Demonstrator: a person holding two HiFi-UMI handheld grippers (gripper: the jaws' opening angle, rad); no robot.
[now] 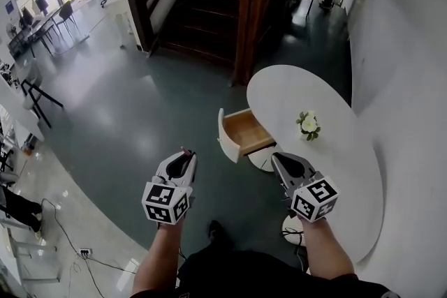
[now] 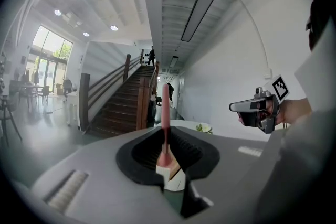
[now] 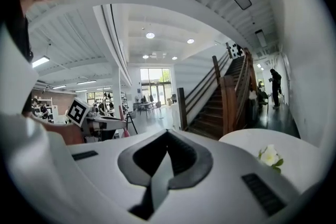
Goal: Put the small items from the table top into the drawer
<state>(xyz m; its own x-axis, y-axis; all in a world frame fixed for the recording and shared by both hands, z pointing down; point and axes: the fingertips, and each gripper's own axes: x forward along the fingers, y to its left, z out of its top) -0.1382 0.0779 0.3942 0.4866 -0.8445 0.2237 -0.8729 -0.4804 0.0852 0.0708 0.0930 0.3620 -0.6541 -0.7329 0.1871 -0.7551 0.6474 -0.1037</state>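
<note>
Wooden drawer [image 1: 246, 131] open beyond white table [image 1: 349, 164] rim.

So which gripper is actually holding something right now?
The left gripper: its jaws are shut on a thin pink stick standing up between them. The right gripper is shut with nothing in it.

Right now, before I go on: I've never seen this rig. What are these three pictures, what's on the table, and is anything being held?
No robot here: a person holds a gripper in each hand. The head view comes from a camera on the person's head, looking down; the other two ride on the grippers. The left gripper is shut on a thin pink stick. The right gripper is shut, empty. On the white table only a small flower shows; its drawer stands open.
</note>
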